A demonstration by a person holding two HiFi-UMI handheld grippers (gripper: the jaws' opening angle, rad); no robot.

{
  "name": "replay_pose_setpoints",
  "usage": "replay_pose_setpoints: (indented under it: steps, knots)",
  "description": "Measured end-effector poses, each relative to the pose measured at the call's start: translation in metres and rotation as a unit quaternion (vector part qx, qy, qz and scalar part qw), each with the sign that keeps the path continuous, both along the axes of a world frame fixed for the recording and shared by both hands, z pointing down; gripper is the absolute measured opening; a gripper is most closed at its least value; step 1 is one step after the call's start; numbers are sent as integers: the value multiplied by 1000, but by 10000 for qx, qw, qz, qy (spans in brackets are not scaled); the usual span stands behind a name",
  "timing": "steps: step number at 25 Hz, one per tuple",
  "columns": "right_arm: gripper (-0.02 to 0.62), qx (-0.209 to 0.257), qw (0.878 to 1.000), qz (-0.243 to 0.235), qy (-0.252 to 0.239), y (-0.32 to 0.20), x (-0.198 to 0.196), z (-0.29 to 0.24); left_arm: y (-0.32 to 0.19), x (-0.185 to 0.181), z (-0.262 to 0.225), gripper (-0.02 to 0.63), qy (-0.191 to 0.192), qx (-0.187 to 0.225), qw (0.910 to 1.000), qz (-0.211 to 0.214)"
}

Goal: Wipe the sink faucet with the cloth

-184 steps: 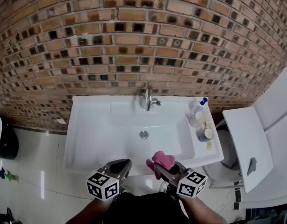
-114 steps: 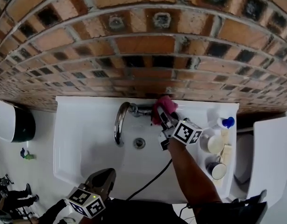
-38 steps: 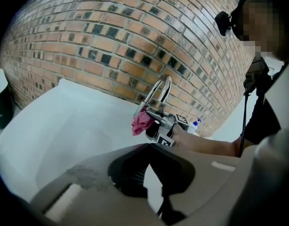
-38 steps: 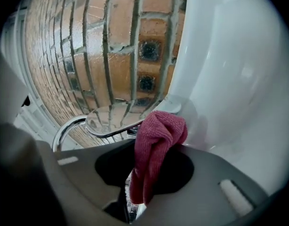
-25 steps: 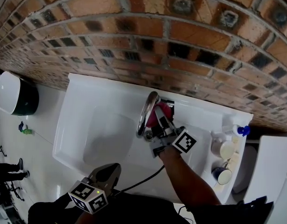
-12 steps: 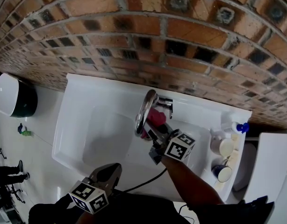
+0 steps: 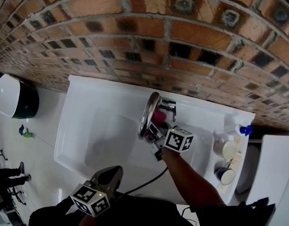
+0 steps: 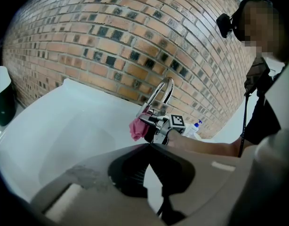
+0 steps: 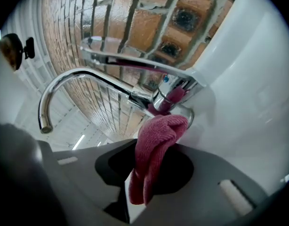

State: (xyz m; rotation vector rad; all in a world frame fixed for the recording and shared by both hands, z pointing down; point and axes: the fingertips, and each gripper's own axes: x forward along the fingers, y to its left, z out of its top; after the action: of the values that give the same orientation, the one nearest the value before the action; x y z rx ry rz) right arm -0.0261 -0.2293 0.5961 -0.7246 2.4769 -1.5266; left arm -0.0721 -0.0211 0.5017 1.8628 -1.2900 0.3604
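Pink knitted cloth point(image 9: 158, 140) sat clenched in my right gripper point(image 7: 154, 130), pressed against the base of the curved chrome faucet point(image 9: 88, 76) on the white ceramic sink point(image 7: 88, 126). My left gripper point(image 8: 147, 147) hung by the front rim, jaws closed on nothing. I judged the wipe partway through, with the arched spout and lever possibly left to do.

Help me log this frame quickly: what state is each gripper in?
Left gripper: shut, holding nothing.
Right gripper: shut on the pink textured cloth.
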Motion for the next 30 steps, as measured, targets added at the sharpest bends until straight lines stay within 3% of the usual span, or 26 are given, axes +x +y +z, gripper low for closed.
replay_pose_setpoints:
  steps: [5,11,30]
  knots:
    - [86,-357,9992,203,14,-8,-4,13,1,-4,-1,6,-28,-12,10000,-28]
    - [87,-301,9987,419,34,-17,-7,8,2,-9,-2,6,-25,13,10000,-41]
    - [87,1040,9938,395,-4,-23,0,-91,0,-2,-16,6,35,341,9994,95]
